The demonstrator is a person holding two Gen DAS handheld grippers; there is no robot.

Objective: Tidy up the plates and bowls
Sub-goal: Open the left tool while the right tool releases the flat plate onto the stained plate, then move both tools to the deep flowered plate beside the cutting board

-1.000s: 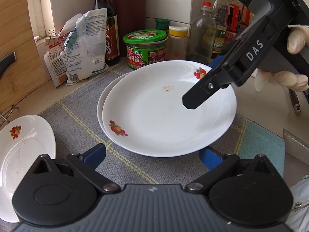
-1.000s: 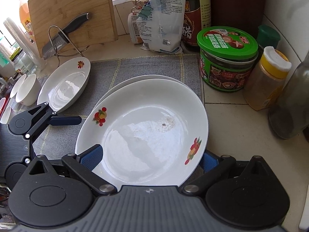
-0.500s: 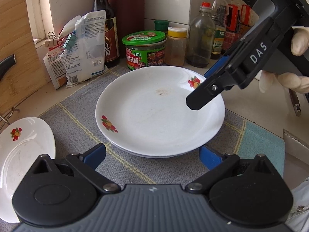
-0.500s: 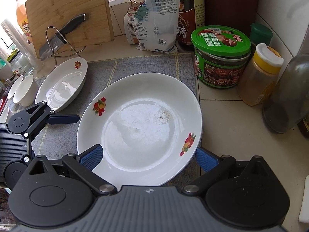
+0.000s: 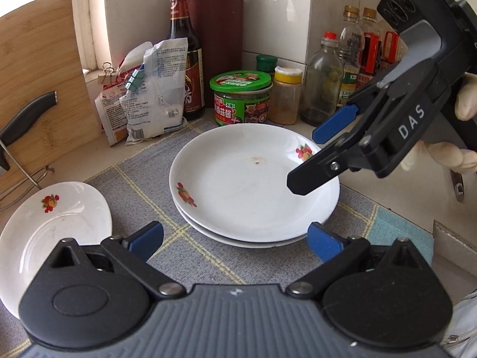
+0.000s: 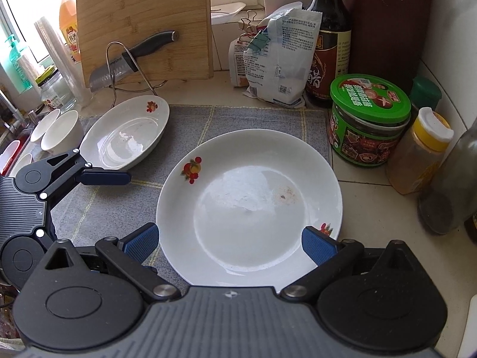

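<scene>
Kitchen counter [image 6: 366,191], cloth-covered: two plates [image 5: 253,185] nest beside the jar, freeing room. Right hand-held gripper [image 6: 229,243] hovers above with jaws apart; left hand-held gripper [image 5: 235,240] likewise spread, empty. Third plate [image 6: 125,132] lies apart.

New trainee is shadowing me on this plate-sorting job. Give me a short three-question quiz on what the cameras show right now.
1. True or false: the top plate rests on another plate.
2. Multiple choice: where does the single plate lie? A) on the grey mat, near the cutting board; B) in the sink; C) on the green-lidded jar.
3. What state are the left hand-held gripper and right hand-held gripper in?

Key: 1 true; 2 A; 3 both open, holding nothing.
</scene>
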